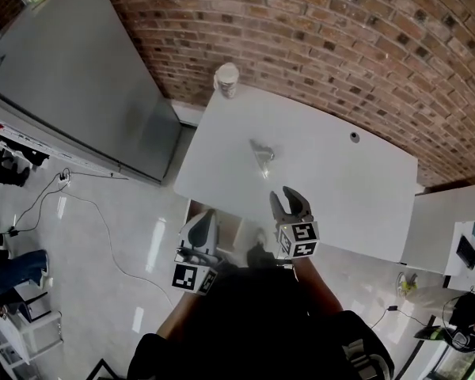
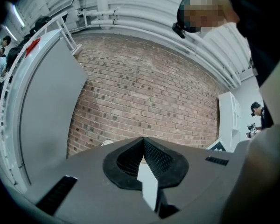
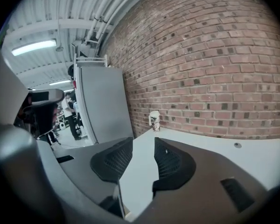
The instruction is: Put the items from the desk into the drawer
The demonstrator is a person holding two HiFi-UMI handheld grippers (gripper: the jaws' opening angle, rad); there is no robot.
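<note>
On the white desk [image 1: 332,188] a small clear shiny item [image 1: 263,157] lies near the middle. A white paper cup [image 1: 226,79] stands at the far left corner and shows again by the wall as the cup [image 3: 154,121]. My right gripper [image 1: 291,200] hovers over the desk's near edge; its jaws stand open with nothing between them, as the right gripper view [image 3: 143,148] confirms. My left gripper [image 1: 204,226] sits lower, just off the near left edge of the desk. In its own view the left gripper [image 2: 142,143] has its tips together and holds nothing. I cannot make out the drawer clearly.
A brick wall [image 1: 317,46] runs behind the desk. A tall grey panel [image 1: 79,77] stands to the left. Cables [image 1: 87,208] trail on the shiny floor. Another white table [image 1: 447,236] with small things on it is at the right. A cable hole [image 1: 354,137] sits near the desk's back edge.
</note>
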